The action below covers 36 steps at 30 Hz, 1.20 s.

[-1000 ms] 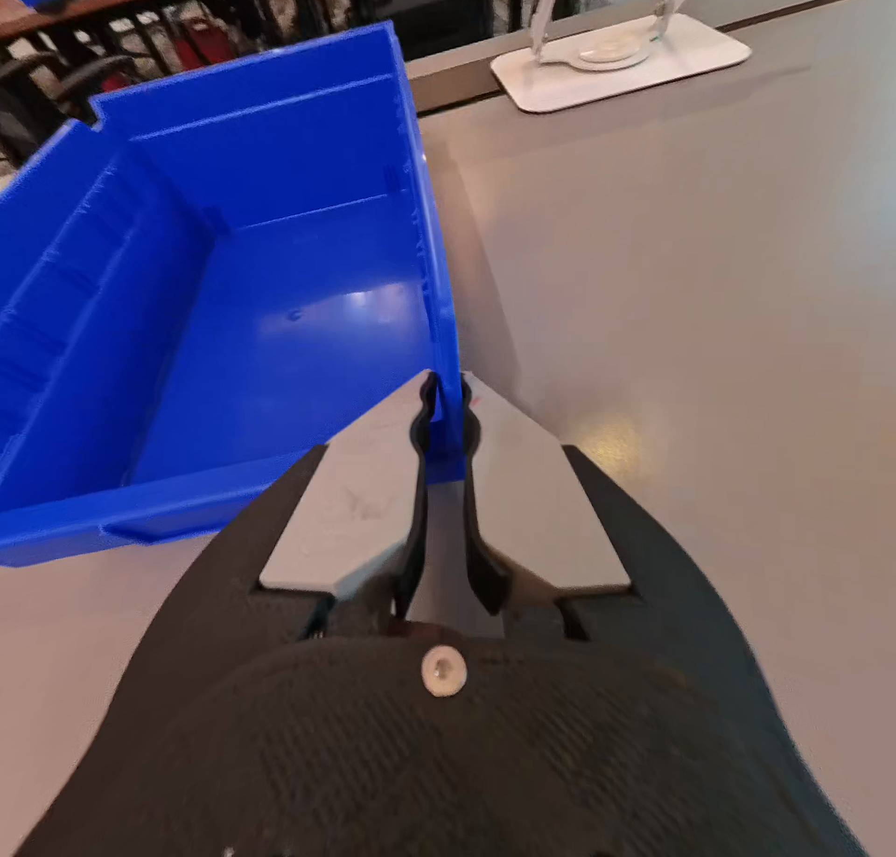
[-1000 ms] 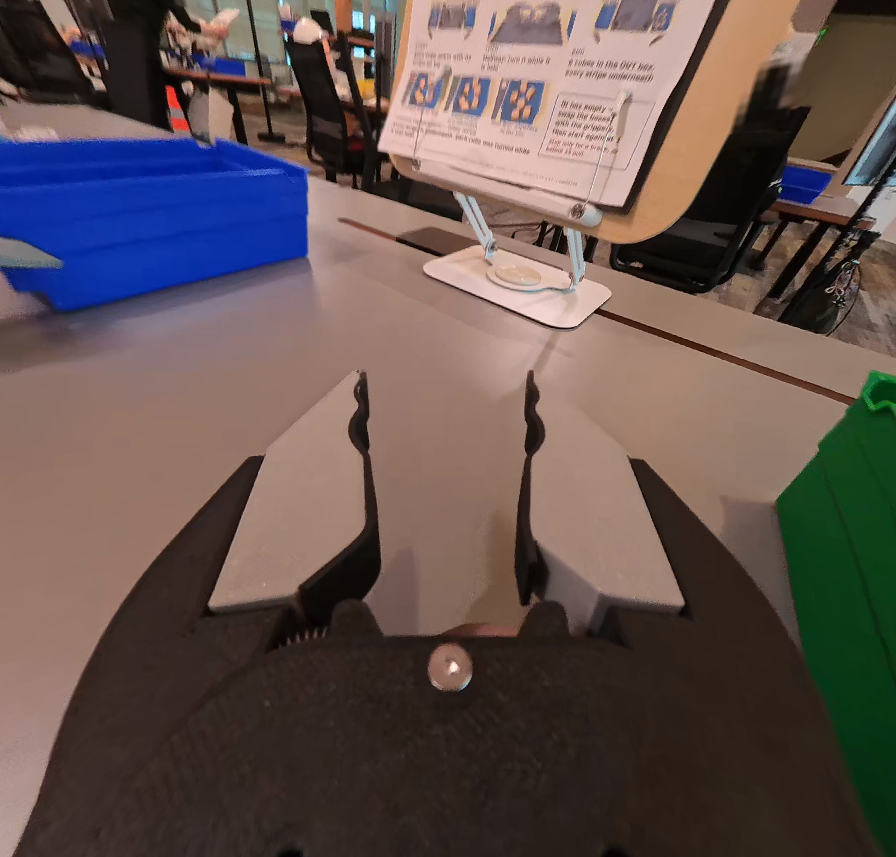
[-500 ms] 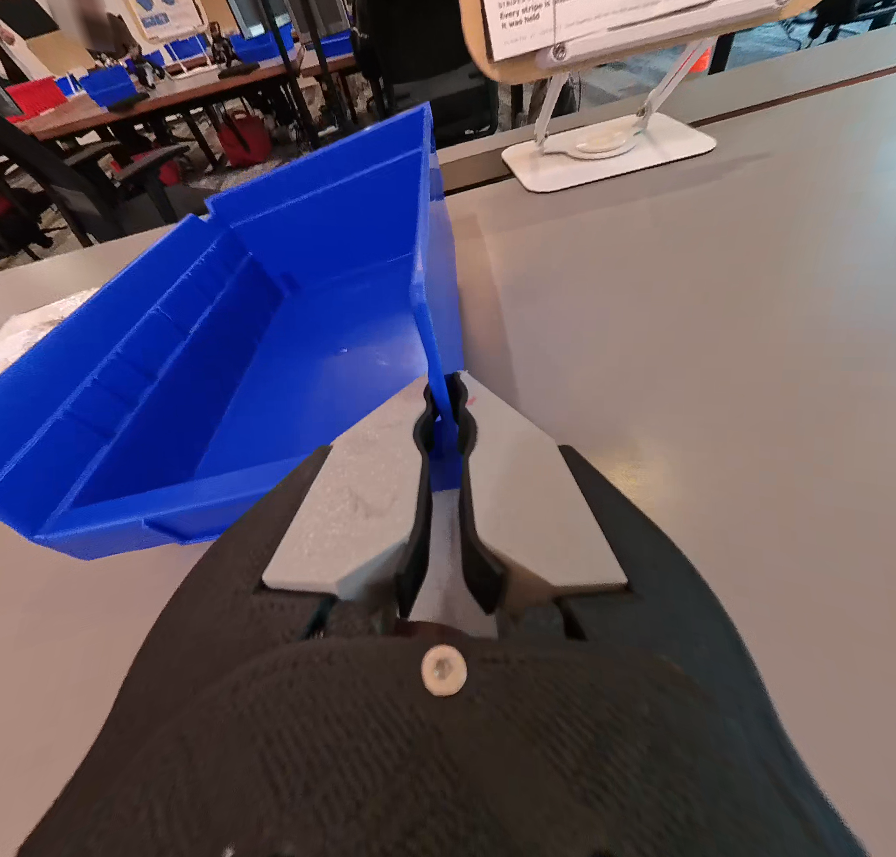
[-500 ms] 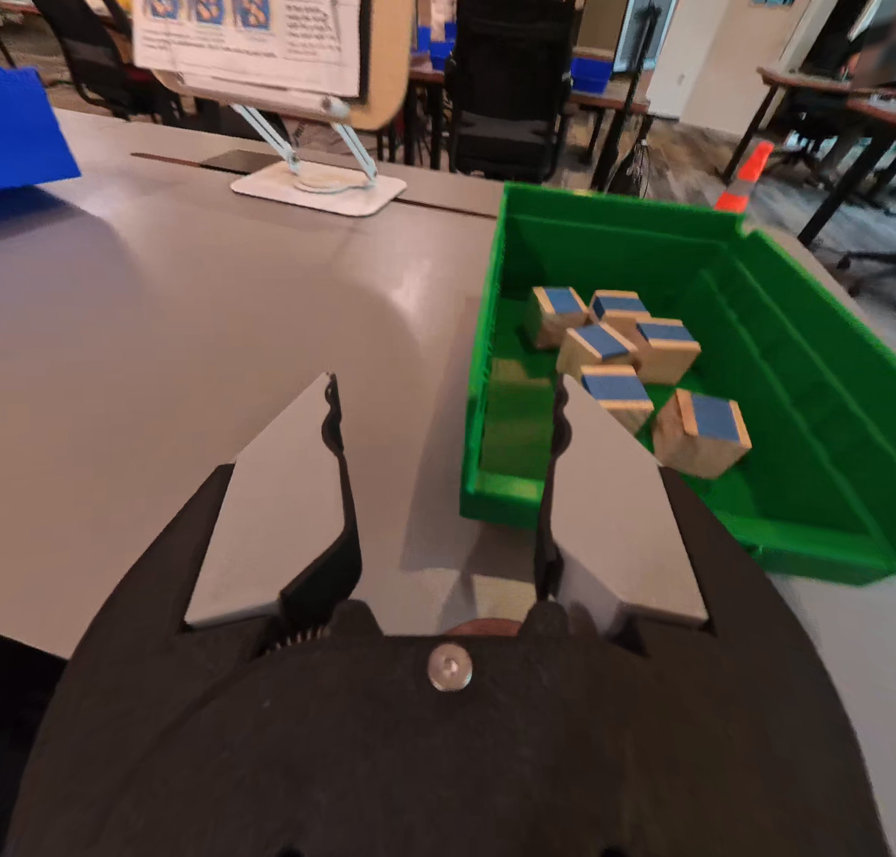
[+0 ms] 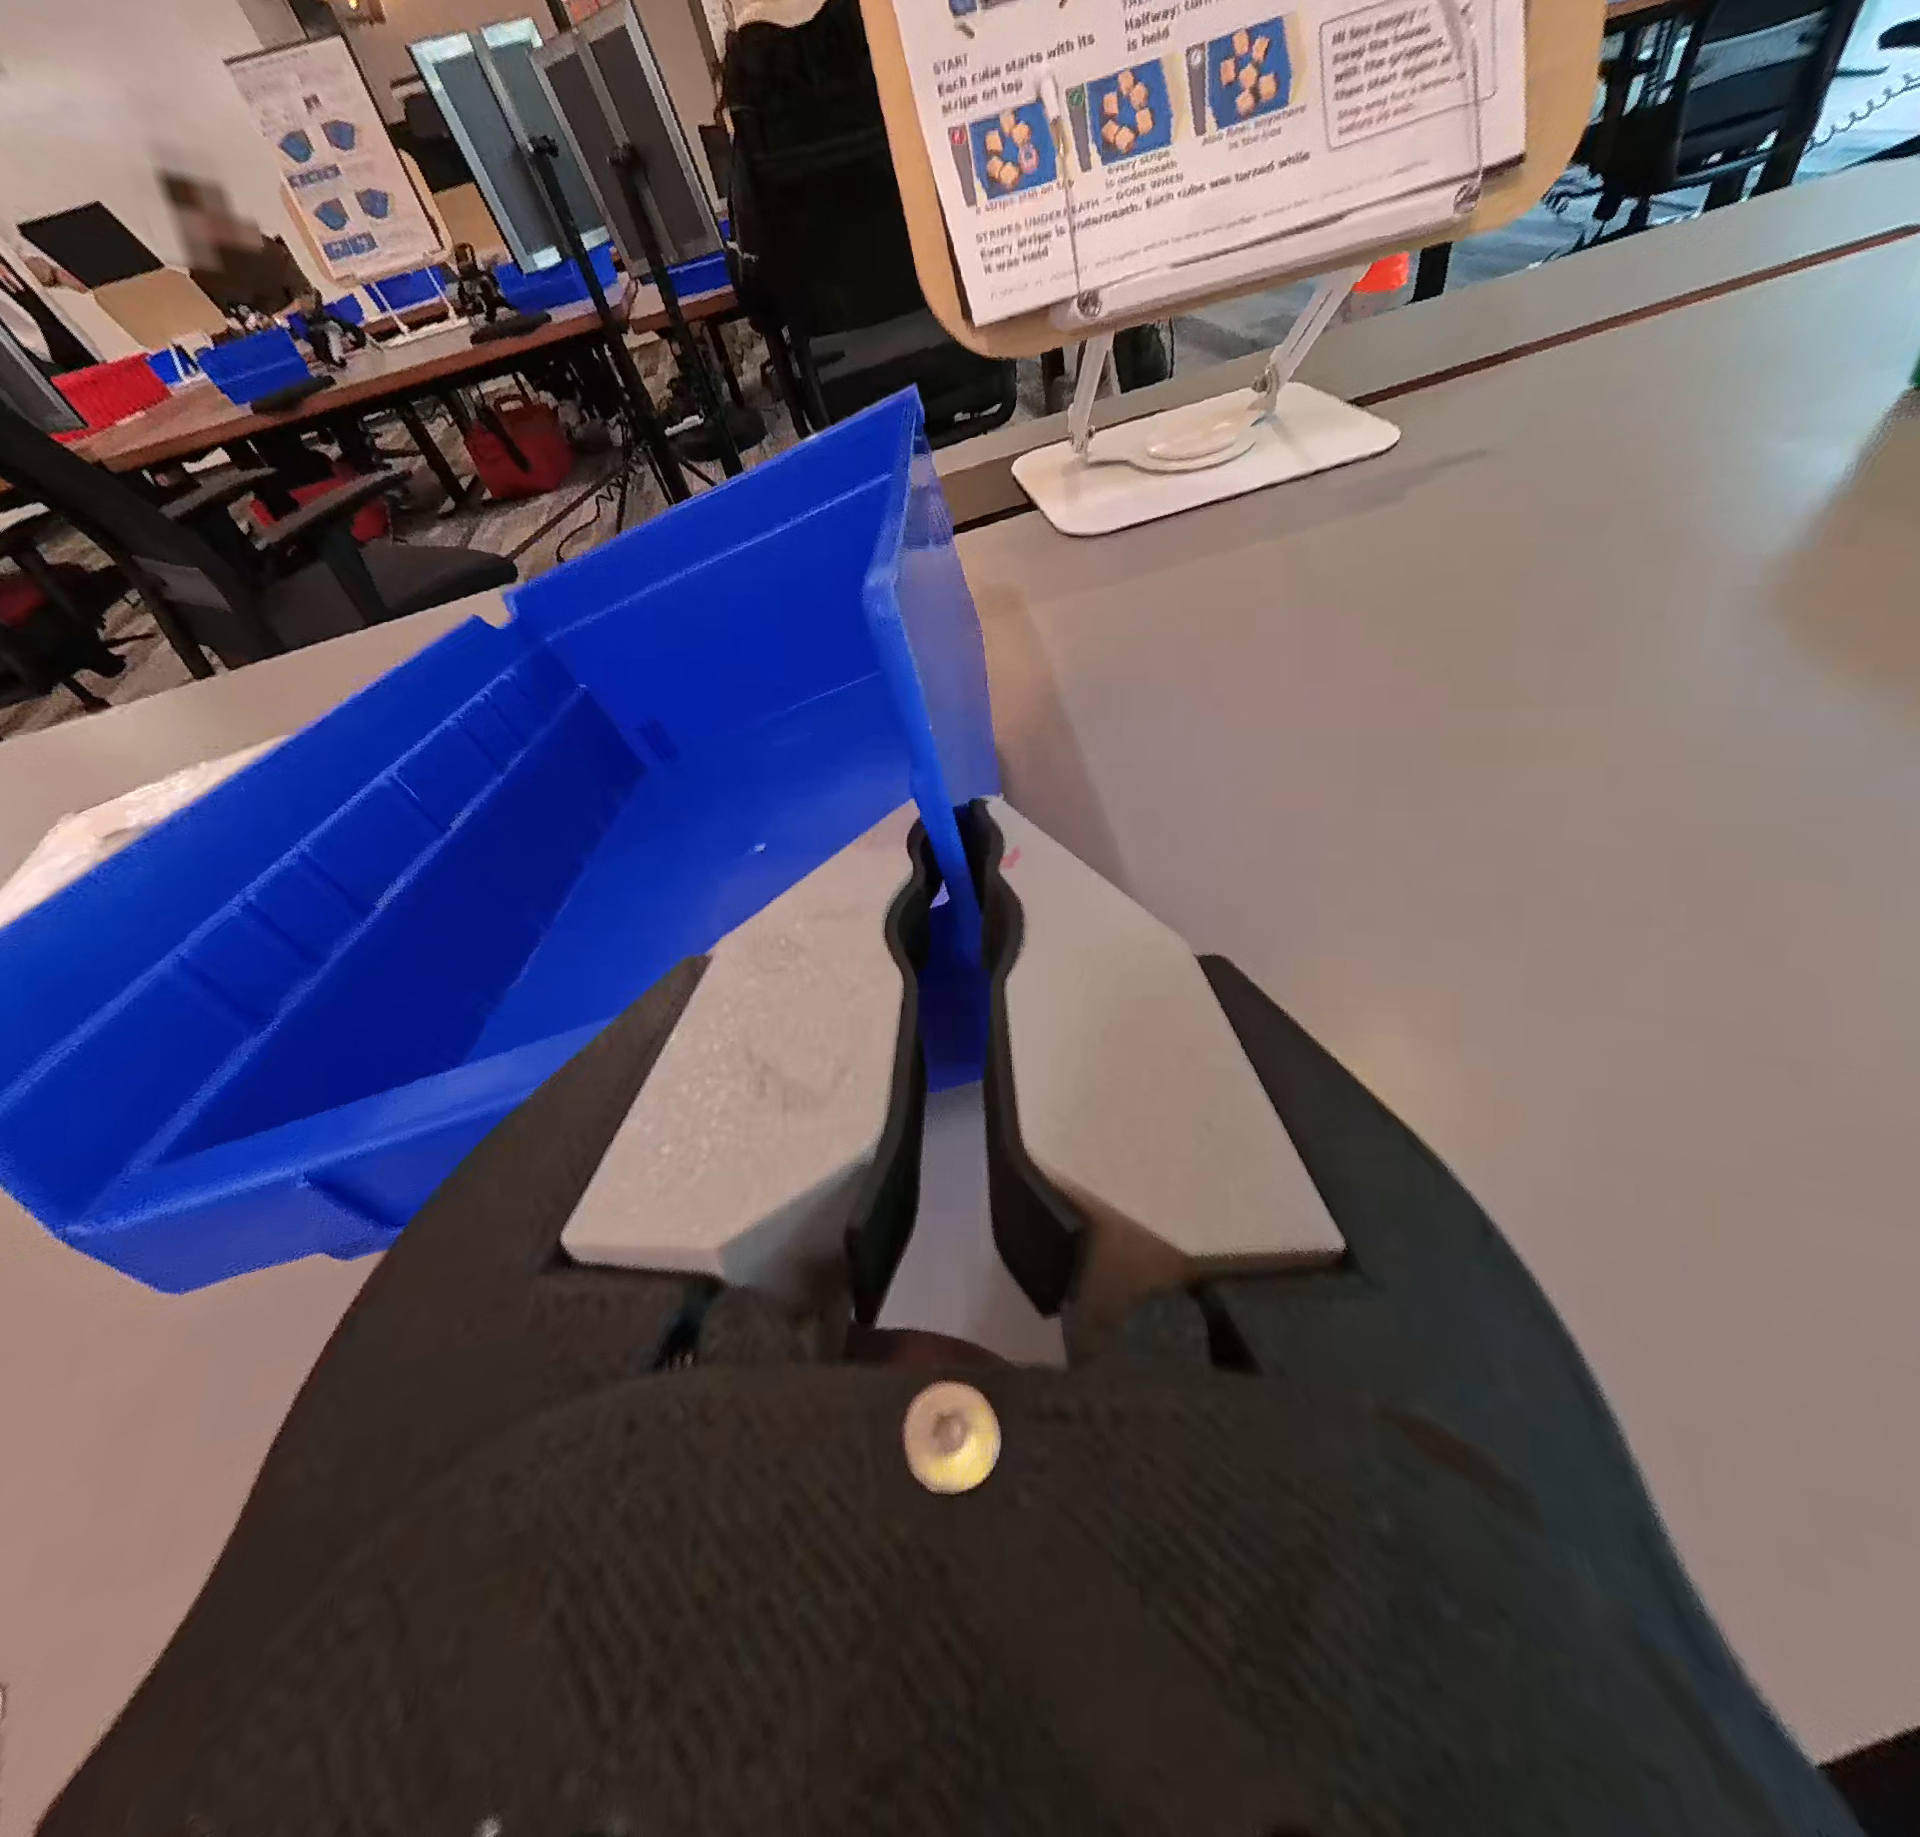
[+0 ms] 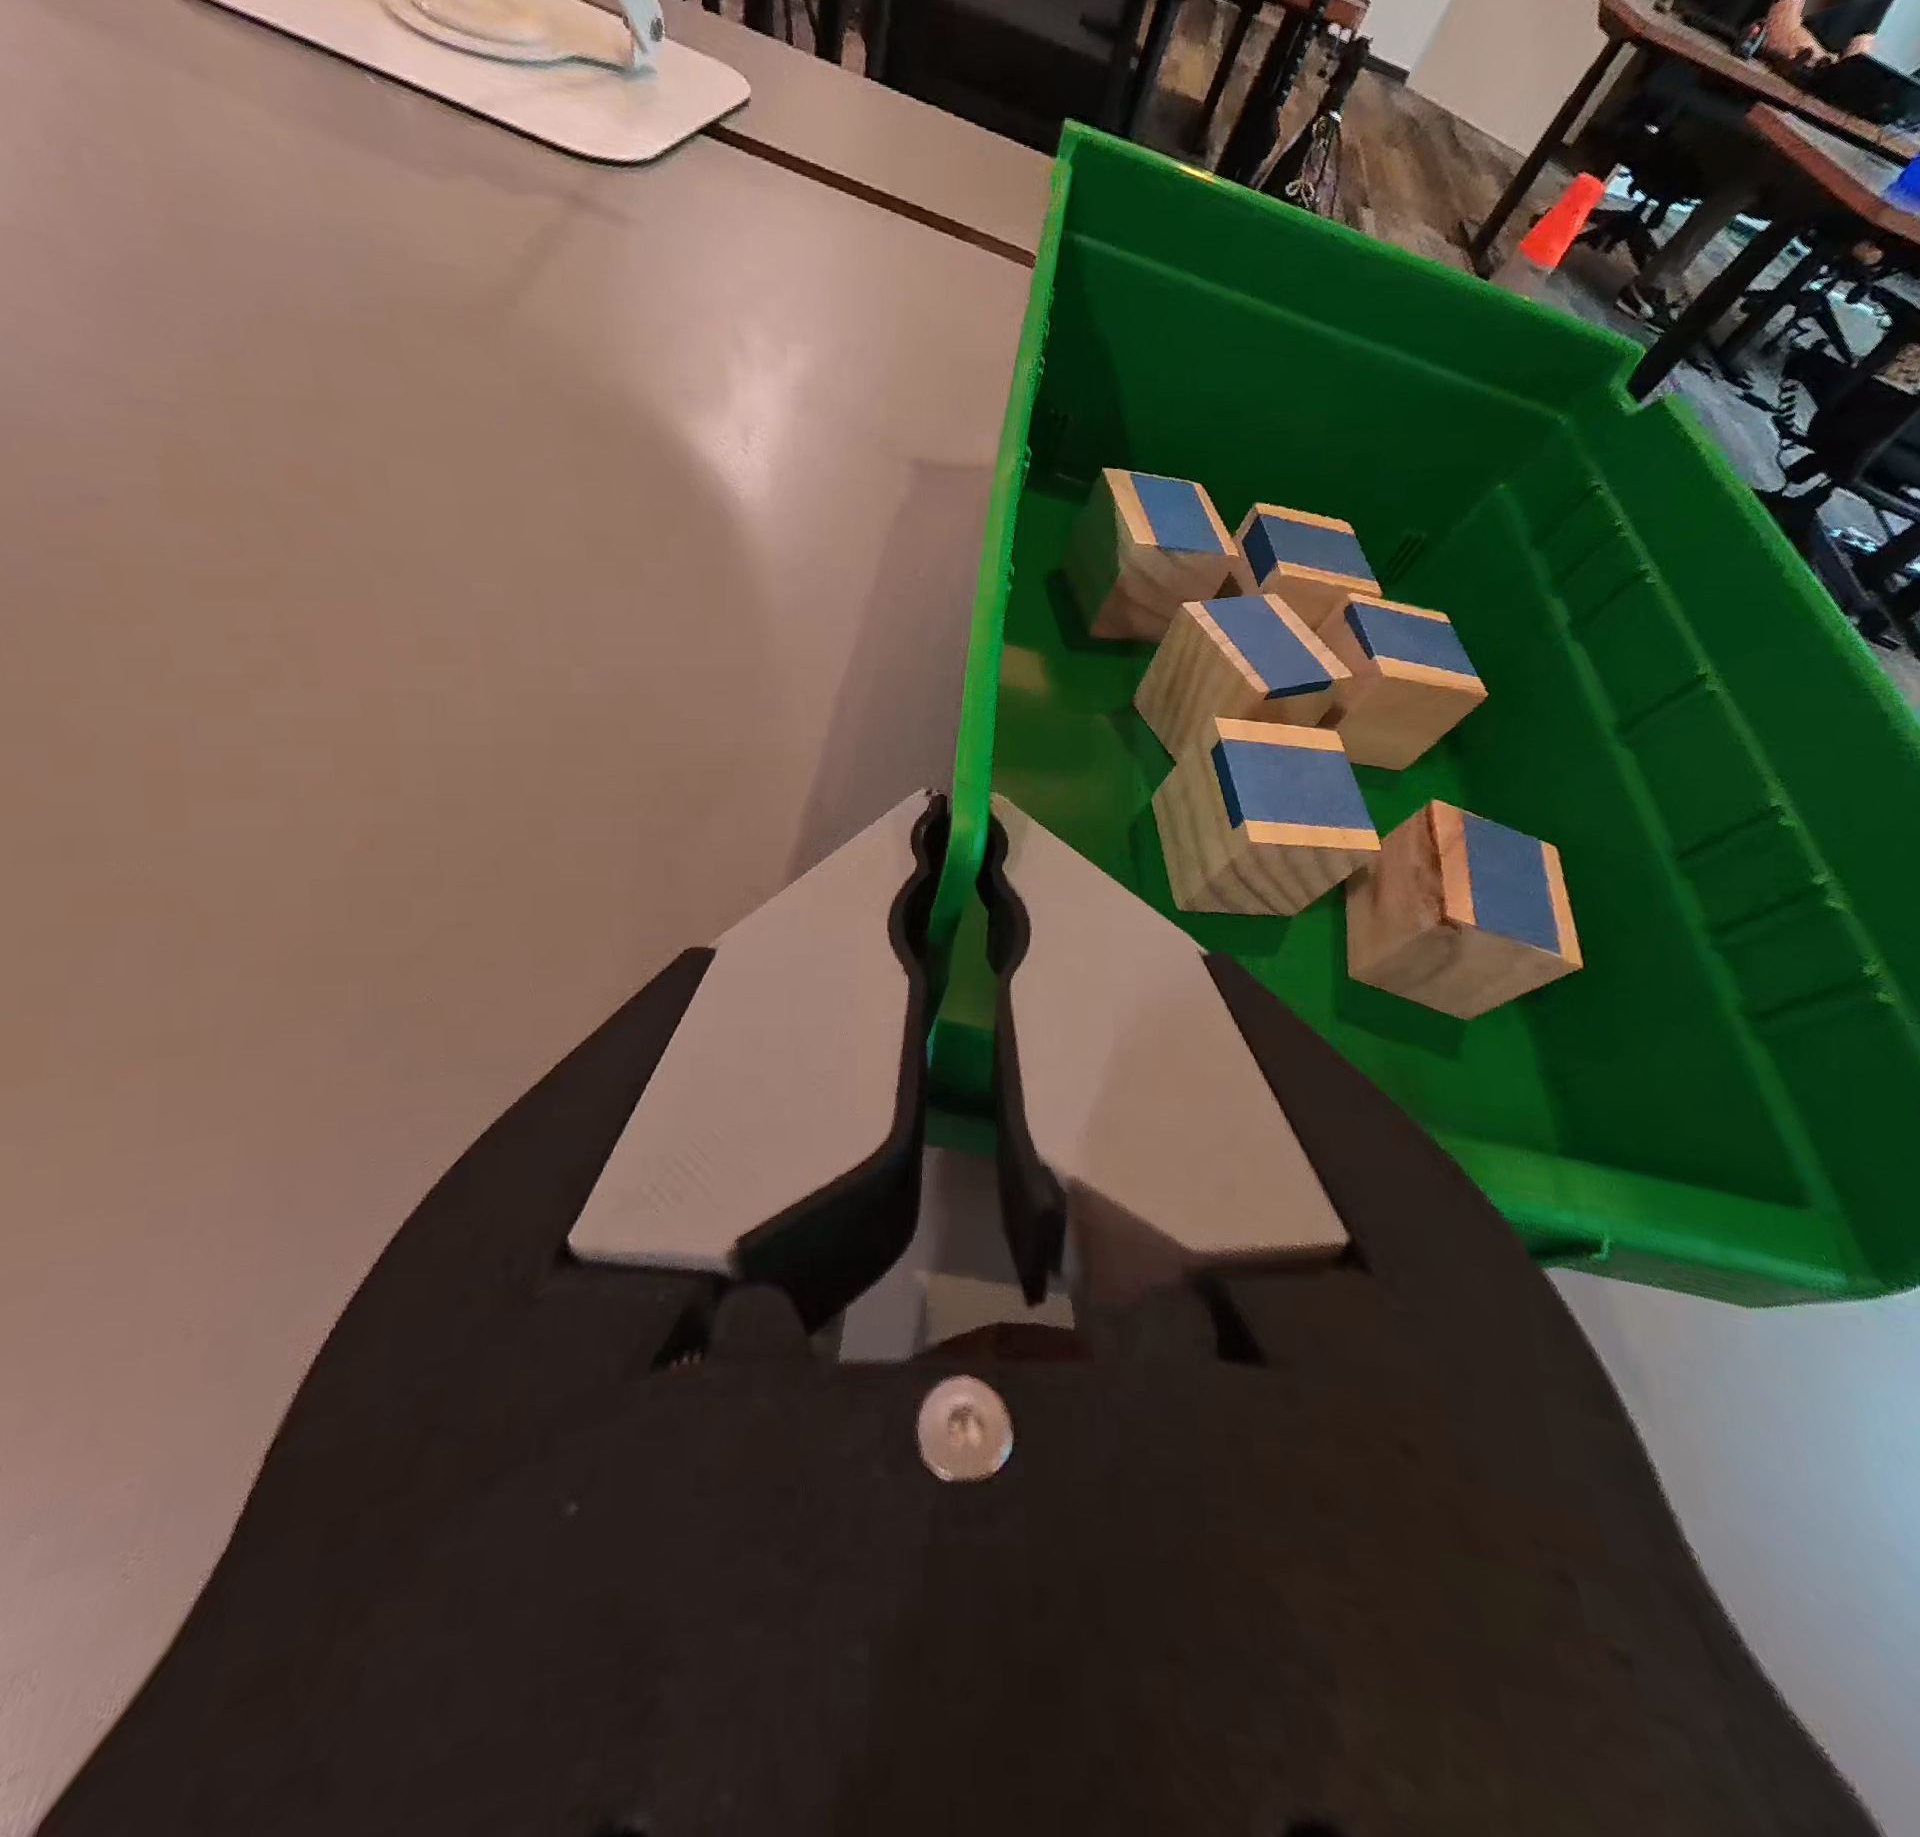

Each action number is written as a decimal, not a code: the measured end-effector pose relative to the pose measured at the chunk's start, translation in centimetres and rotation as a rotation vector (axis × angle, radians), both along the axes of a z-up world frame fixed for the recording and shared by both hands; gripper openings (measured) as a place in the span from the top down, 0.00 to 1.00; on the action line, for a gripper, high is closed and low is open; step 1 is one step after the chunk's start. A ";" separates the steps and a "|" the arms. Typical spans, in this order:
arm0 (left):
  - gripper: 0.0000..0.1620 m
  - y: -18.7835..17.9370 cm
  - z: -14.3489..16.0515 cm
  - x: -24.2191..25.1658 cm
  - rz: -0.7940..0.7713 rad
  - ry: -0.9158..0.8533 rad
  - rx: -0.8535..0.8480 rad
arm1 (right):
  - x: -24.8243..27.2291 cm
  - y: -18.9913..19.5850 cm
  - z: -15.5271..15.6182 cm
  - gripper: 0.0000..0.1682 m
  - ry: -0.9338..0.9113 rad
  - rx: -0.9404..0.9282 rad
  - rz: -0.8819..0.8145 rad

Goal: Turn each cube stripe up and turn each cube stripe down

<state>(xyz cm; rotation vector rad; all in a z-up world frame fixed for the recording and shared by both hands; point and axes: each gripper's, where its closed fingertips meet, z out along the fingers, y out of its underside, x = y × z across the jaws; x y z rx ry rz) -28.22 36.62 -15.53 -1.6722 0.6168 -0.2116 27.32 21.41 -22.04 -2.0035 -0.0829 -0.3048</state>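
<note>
My left gripper (image 5: 956, 831) is shut on the right wall of an empty blue bin (image 5: 436, 914), which is tilted up off the grey table. My right gripper (image 6: 958, 819) is shut on the left wall of a green bin (image 6: 1662, 956). Several wooden cubes (image 6: 1283, 811) lie inside the green bin, each with its blue stripe facing up. The green bin also looks tilted, its near right corner off the table.
A white stand base (image 5: 1205, 452) holds an instruction board (image 5: 1216, 94) at the table's far edge; the base also shows in the right wrist view (image 6: 457, 42). Other tables, chairs and an orange cone (image 6: 1558, 218) stand beyond the table.
My right gripper swung right to the green bin and closed on its left wall. My left gripper kept hold of the blue bin and raised it, tilting it more.
</note>
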 end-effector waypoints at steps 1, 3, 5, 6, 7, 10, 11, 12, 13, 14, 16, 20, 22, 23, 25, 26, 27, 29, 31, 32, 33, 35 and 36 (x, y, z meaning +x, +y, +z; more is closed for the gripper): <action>0.98 -0.2 0.4 0.1 -0.005 -0.010 0.010 | -0.3 0.1 0.0 0.98 -0.006 -0.008 -0.004; 0.98 -0.6 1.4 0.2 -0.019 -0.037 0.028 | -1.6 0.5 0.0 0.97 -0.011 -0.021 0.005; 0.98 -1.0 2.4 0.4 -0.037 -0.066 0.043 | -3.5 1.0 0.0 0.96 -0.002 -0.038 0.026; 0.98 -1.3 2.9 0.5 -0.046 -0.078 0.052 | -4.7 1.3 0.0 0.95 0.002 -0.047 0.038; 0.98 -1.6 3.3 0.7 -0.055 -0.089 0.060 | -6.0 1.7 0.0 0.94 0.007 -0.053 0.046; 0.97 -2.6 4.5 1.2 -0.082 -0.100 0.088 | -10.7 3.2 0.0 0.92 -0.001 -0.070 0.083; 0.97 -3.0 5.0 1.4 -0.091 -0.101 0.100 | -12.4 3.8 0.1 0.92 0.010 -0.066 0.095; 0.97 -3.4 5.4 1.5 -0.098 -0.105 0.112 | -14.0 4.4 0.1 0.91 0.032 -0.060 0.104; 0.97 -3.8 5.8 1.6 -0.103 -0.110 0.124 | -15.6 5.1 0.1 0.91 0.045 -0.064 0.109; 0.97 -4.3 6.2 1.7 -0.107 -0.114 0.135 | -17.3 5.8 0.1 0.91 0.048 -0.063 0.123; 0.97 -5.1 6.8 1.7 -0.111 -0.117 0.155 | -20.5 7.3 0.0 0.92 0.057 -0.059 0.150; 0.97 -6.2 8.0 1.1 -0.086 -0.083 0.177 | -27.1 10.1 0.1 0.93 0.102 -0.032 0.180; 0.97 -6.4 8.8 0.5 -0.067 -0.066 0.195 | -30.4 11.2 0.1 0.93 0.125 -0.024 0.209; 0.97 -6.5 9.2 0.3 -0.057 -0.061 0.208 | -32.0 11.8 0.1 0.94 0.145 -0.020 0.220; 0.97 -6.7 10.1 -0.4 -0.035 -0.057 0.233 | -35.0 13.0 0.2 0.94 0.190 -0.015 0.247; 0.97 -6.8 10.5 -0.7 -0.024 -0.057 0.243 | -36.5 13.6 0.2 0.94 0.204 -0.016 0.259; 0.97 -6.9 10.8 -1.0 -0.015 -0.059 0.253 | -37.9 14.3 0.2 0.94 0.218 -0.015 0.266; 0.97 -6.9 11.1 -1.6 0.004 -0.060 0.267 | -40.6 15.7 0.2 0.93 0.229 -0.022 0.274; 0.97 -6.9 11.1 -2.3 0.022 -0.064 0.273 | -43.3 16.8 0.5 0.91 0.223 -0.022 0.306; 0.97 -6.9 11.1 -2.6 0.028 -0.066 0.274 | -44.7 16.9 1.0 0.91 0.223 -0.015 0.339; 0.97 -6.9 11.0 -3.0 0.033 -0.069 0.274 | -45.9 16.8 1.7 0.89 0.224 -0.006 0.372; 0.97 -6.8 10.8 -3.7 0.040 -0.082 0.273 | -47.8 15.7 3.9 0.81 0.212 0.036 0.480; 0.97 -6.8 10.7 -4.0 0.043 -0.088 0.274 | -48.2 14.8 5.3 0.80 0.200 0.076 0.533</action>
